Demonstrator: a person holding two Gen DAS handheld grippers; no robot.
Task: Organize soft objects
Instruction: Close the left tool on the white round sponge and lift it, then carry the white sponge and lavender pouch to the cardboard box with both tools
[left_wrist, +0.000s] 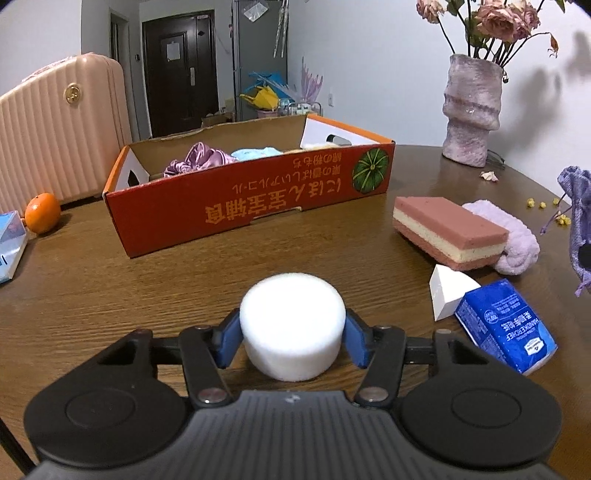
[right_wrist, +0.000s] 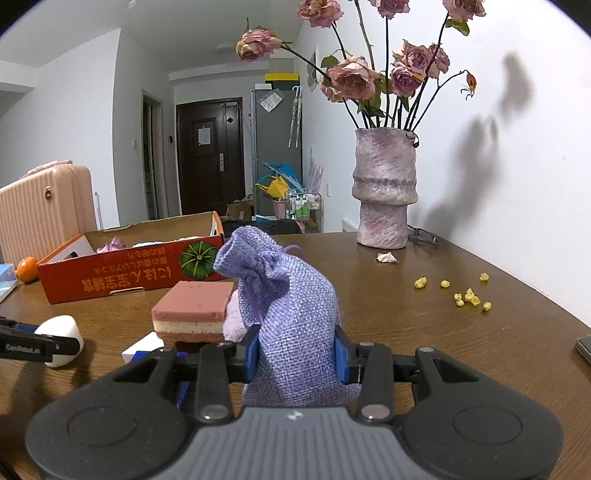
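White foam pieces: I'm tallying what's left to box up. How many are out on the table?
2. A round white foam piece sits between the fingers of the left gripper; a white wedge lies beside the blue tissue pack. More may be hidden inside the box.

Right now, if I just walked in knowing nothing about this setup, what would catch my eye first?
Probably the white foam cylinder standing on the wooden table, squeezed between the left gripper's blue pads. Next, the lilac drawstring pouch clamped upright in the right gripper. Behind them sits an orange cardboard box already holding soft fabrics, and a vase of dried roses by the wall.
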